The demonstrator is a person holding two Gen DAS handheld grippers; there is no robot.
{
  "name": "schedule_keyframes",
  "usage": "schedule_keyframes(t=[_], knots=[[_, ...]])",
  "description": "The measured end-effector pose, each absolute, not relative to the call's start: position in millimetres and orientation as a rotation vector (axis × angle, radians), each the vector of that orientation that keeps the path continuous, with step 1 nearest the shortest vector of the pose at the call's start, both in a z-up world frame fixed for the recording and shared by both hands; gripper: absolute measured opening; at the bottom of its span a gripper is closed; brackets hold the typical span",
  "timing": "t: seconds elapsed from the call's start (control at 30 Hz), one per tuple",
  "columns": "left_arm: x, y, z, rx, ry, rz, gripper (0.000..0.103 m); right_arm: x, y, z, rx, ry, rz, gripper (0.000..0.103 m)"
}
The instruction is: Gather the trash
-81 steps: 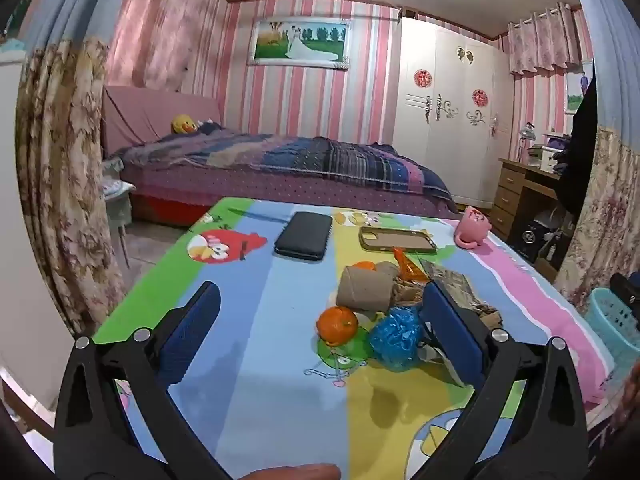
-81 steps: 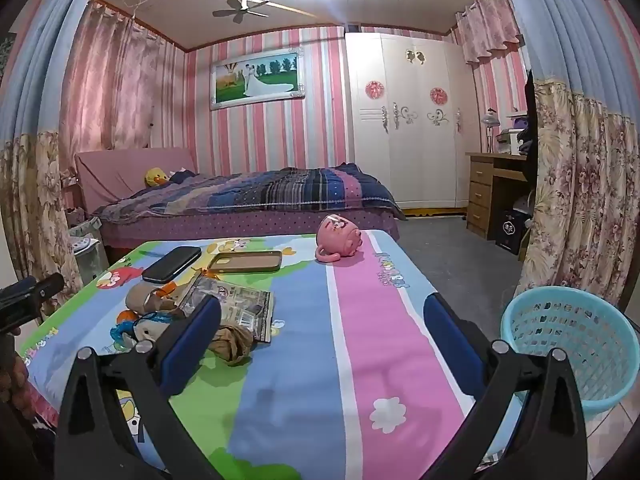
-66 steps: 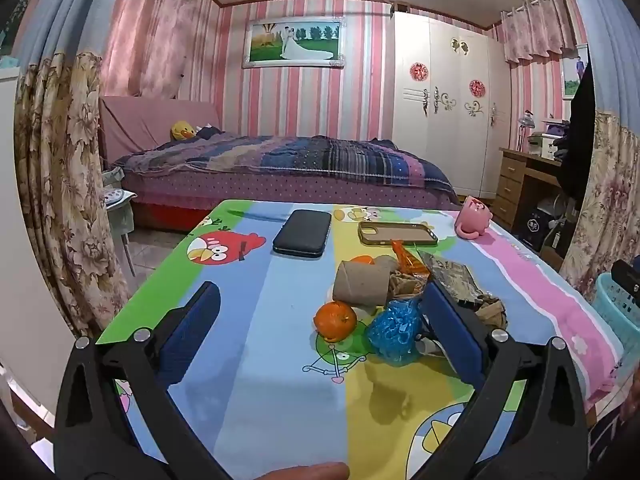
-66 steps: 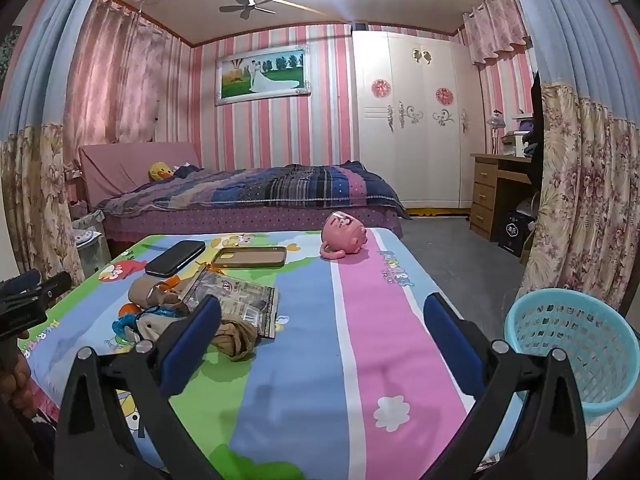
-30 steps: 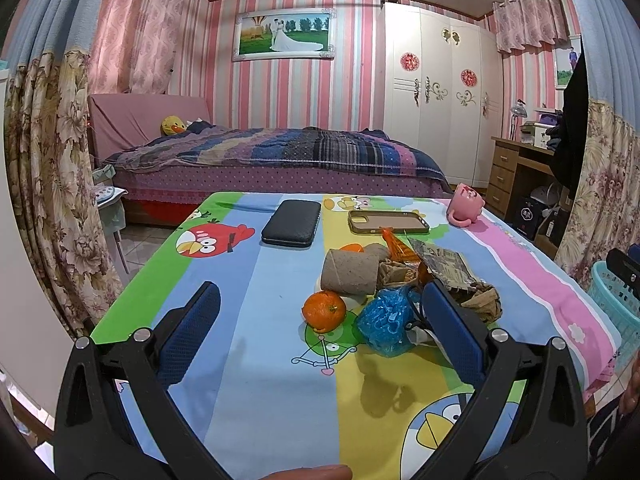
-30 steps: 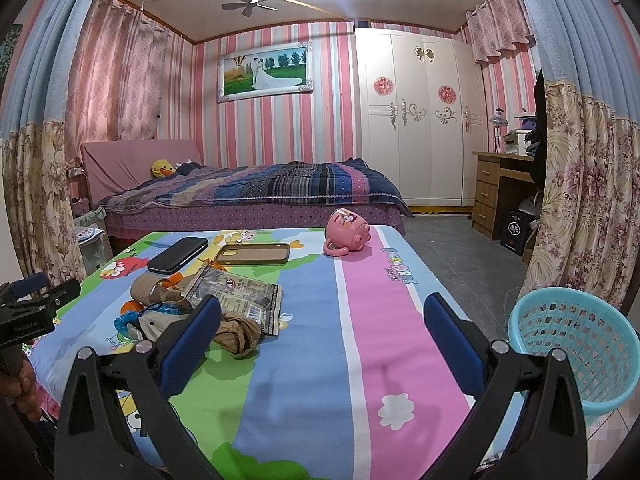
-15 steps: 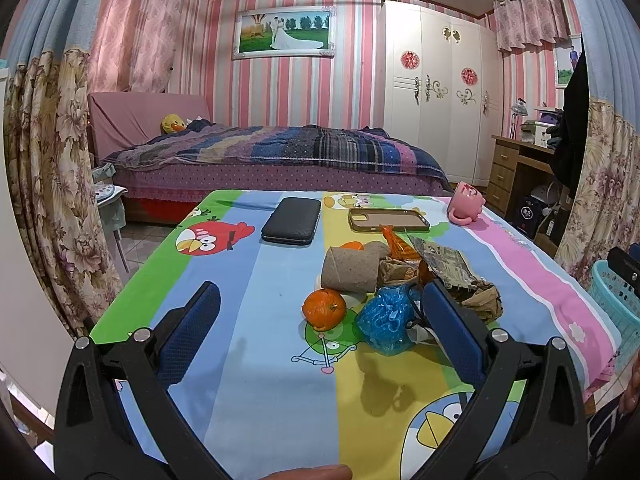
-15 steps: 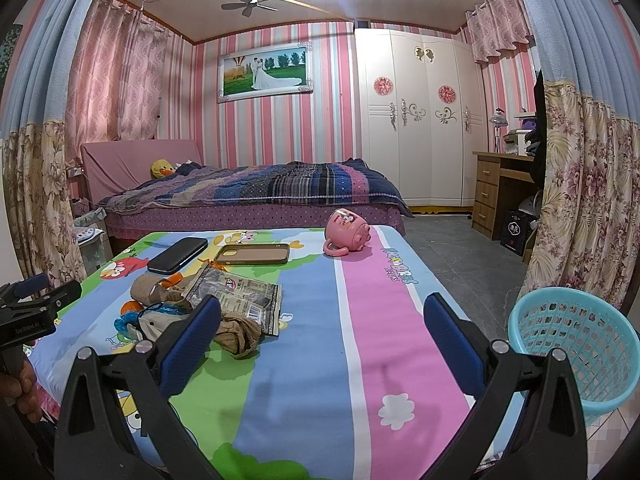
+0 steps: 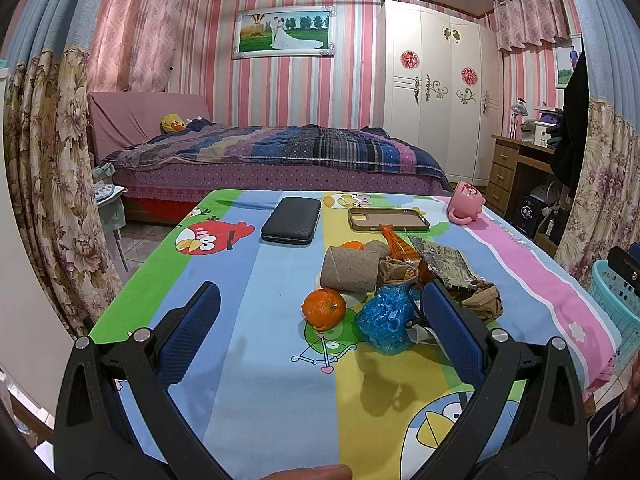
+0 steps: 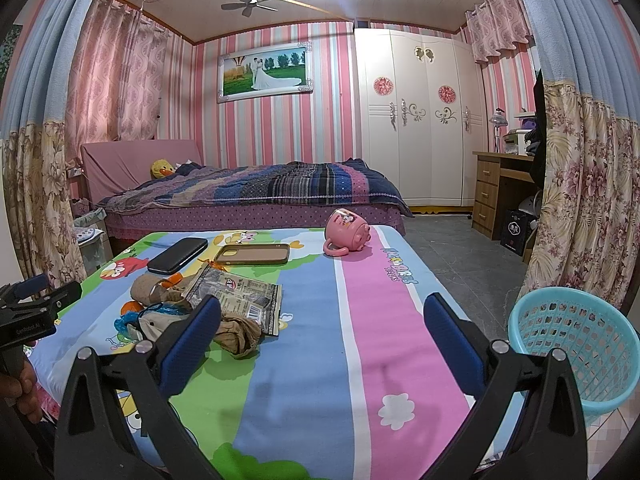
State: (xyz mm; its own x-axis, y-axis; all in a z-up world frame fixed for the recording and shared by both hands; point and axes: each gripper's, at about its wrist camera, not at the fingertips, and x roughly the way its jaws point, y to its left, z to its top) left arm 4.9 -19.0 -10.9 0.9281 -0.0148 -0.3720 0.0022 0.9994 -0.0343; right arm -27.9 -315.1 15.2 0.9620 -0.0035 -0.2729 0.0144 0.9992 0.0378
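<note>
The left gripper (image 9: 320,334) was spread wide, its blue-padded fingers (image 9: 191,338) far apart and holding nothing, level and pointing forward. The right gripper (image 10: 320,336) was likewise wide open and empty, held level. In the right wrist view, a hand (image 10: 20,392) gripped the left gripper's handle at the frame's left edge.

On the table (image 9: 248,364) there is one whole orange (image 9: 323,308), one cardboard tube (image 9: 350,271), one blue crinkly bag (image 9: 385,319), one silver printed wrapper (image 9: 444,265), one orange wrapper (image 9: 394,243) and one crumpled brown paper (image 10: 237,334). Near the far edge lie one black case (image 9: 292,220), one brown phone case (image 9: 387,219) and one pink mug (image 9: 465,201) (tipped on its side). One blue basket (image 10: 576,344) stands on the floor.
</note>
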Motion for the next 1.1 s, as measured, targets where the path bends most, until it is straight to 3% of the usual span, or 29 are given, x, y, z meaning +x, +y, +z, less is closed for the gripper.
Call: schedule_keyframes(t=[1.1], knots=[[6.2,-20.1,-12.7,-0.026,0.388,-0.011,0.098,-26.3,-313.1,13.6,0.038,0.279,-0.007,0.099]])
